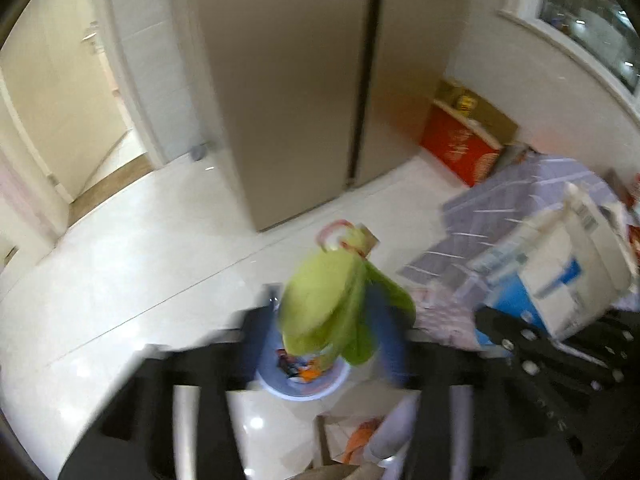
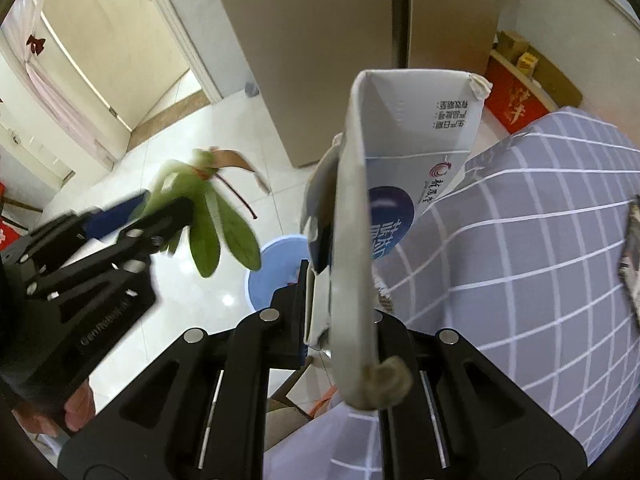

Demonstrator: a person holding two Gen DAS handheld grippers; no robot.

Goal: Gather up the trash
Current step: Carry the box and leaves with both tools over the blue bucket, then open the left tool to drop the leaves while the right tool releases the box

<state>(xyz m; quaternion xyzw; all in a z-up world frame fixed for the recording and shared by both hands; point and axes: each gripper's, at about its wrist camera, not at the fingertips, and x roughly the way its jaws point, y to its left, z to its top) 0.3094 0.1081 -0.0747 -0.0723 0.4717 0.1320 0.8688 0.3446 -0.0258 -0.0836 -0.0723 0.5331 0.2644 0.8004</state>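
I am hanging the light, floppy leaves point(image 1: 340, 308) over the blue bin point(image 2: 276, 272) between my left gripper point(image 1: 328, 340)'s parted jaws, while my right gripper point(image 2: 340, 320) is pinching the stiff, light carton point(image 2: 400, 184) by its torn wall.

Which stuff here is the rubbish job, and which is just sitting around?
For the job:
- green leafy plant scraps between the left tool's fingers
- white and blue cardboard carton in the right tool
- round blue plastic bin

Lying about:
- red cardboard box
- grey checked cloth
- beige fridge
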